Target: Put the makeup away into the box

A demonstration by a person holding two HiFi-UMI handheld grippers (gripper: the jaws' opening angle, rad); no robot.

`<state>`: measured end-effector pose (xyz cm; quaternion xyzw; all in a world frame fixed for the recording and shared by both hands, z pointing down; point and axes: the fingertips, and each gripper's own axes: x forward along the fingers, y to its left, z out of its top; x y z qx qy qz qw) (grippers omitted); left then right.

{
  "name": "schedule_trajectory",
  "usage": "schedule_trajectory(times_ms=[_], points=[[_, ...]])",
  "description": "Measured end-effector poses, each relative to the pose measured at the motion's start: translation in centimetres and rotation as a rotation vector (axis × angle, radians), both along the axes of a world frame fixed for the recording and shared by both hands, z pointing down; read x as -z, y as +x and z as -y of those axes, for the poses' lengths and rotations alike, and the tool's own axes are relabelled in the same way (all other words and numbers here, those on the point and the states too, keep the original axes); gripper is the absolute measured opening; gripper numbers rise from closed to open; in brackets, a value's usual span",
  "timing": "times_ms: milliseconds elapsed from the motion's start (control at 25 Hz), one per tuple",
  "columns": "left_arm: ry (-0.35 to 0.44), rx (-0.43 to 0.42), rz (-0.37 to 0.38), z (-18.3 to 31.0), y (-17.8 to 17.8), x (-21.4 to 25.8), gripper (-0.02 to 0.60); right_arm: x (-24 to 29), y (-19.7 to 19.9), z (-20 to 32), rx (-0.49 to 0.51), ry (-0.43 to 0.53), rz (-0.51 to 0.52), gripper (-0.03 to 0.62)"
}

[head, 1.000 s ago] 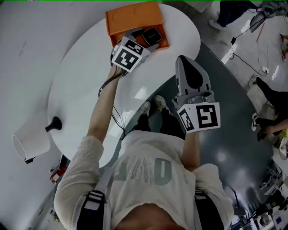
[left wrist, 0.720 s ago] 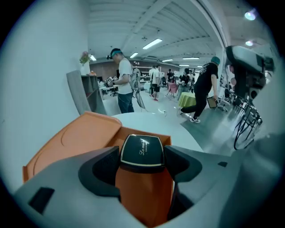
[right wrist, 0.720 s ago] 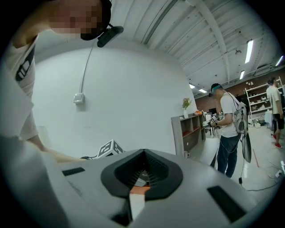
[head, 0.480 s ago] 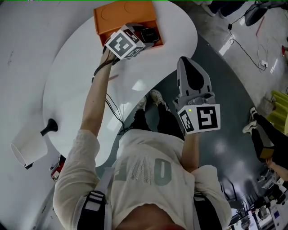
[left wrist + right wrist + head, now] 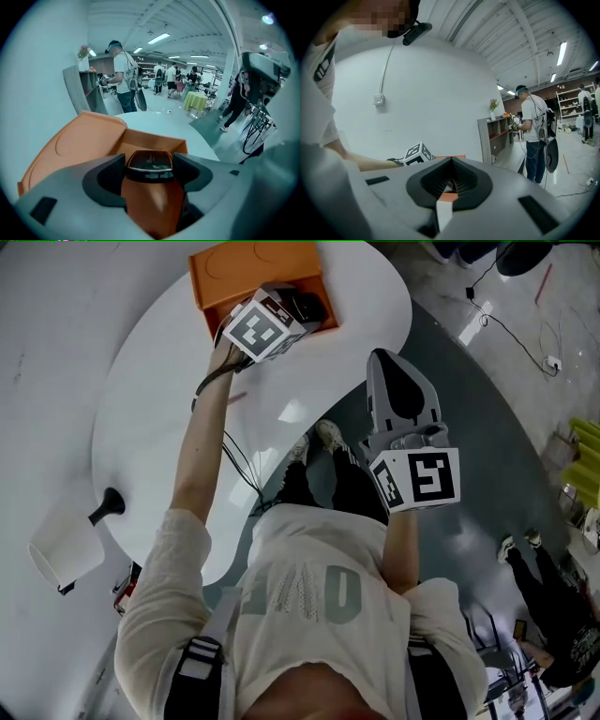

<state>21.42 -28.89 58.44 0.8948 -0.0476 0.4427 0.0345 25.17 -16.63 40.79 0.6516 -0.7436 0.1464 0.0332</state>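
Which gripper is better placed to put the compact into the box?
Left. The left gripper holds the compact between its jaws, right over the open box. The right gripper is shut, empty, and off to the side, beyond the table.

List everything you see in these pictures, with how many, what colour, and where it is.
table: one, white, curved, under the left arm.
box: one, orange, lid open, at the table's far end.
compact: one, black, over the open box, between the left gripper's jaws.
shade-like object: one, white with a black stem, by the table's left edge in the head view.
shelf unit: one, grey, against the white wall.
cable: one, black, on the grey floor.
bystanders: several, standing in the background.
left gripper: one, grey, jaws closed on the compact.
right gripper: one, grey, jaws together, off the table above the floor.
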Motion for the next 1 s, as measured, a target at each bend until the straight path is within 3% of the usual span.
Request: schedule_trajectory(times_ms=[200,560,640,800,1000], points=[[0.012,0.006,-0.004,-0.5,0.0,0.6,0.330,0.5,-0.1,-0.4,0.010,0.011,-0.003,0.005],[0.041,0.050,-0.084,-0.7,-0.3,4.0,0.330,1.7,-1.4,-0.4,0.024,0.033,-0.021,0.005],[0.058,0.093,-0.147,-1.4,0.0,6.5,0.329,2.4,-1.6,-0.3,0.026,0.048,-0.031,0.005],[0.111,0.196,-0.344,-3.2,0.7,13.2,0.328,4.8,-1.8,0.2,0.031,0.104,-0.063,0.005],[0.202,0.315,-0.567,-5.6,-1.6,21.8,0.164,9.1,-3.2,0.3,0.067,0.192,-0.119,0.005]])
